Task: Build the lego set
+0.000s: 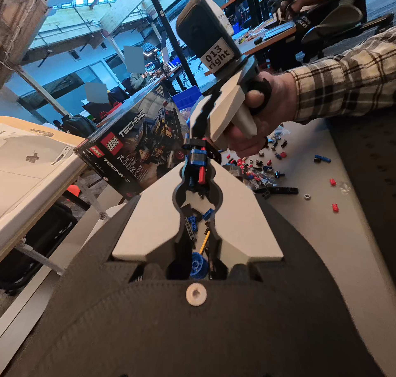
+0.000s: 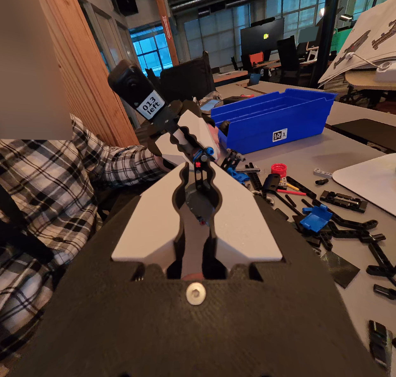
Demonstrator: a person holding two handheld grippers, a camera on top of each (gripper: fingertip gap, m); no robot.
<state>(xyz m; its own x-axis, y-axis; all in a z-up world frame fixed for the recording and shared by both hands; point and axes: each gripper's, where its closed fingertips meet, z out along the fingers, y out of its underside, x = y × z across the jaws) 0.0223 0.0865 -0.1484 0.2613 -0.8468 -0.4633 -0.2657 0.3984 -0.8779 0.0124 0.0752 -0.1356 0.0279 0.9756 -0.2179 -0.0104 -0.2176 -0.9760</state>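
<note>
A: Left hand-held gripper (image 1: 198, 165)?
B: Nearly closed, clamped on a small lego assembly (image 1: 198, 158) of blue, black and red parts, held up in the air above the tabletop (image 1: 321, 227).

A: And the right hand-held gripper (image 2: 198, 167)?
B: Also nearly closed, pinching a thin black beam (image 2: 199, 177) with a red cross-shaped pin near its top. Meets the left one tip to tip, both gripping the same assembly from opposite sides.

A: Held by?
B: A hand (image 1: 260, 113) around the right grip, with a plaid sleeve (image 1: 342, 77) behind it.

A: On the tabletop below?
B: Loose pieces, scattered: small red pins (image 1: 332, 182), blue connectors, black beams (image 2: 351, 229), a red wheel hub (image 2: 278, 169), a blue wheel hub (image 1: 199, 265) seen through the gap of the left fingers, a blue curved panel (image 2: 315, 217).

A: Further back?
B: A blue bin (image 2: 272, 118) with a square marker sticker, standing behind the pieces. The lego box (image 1: 132, 152) leaning tilted, just beside an open instruction booklet (image 1: 32, 152) on a raised stand.

A: Anything unclear?
B: Cannot tell how exactly the black beam joins the blue part.
</note>
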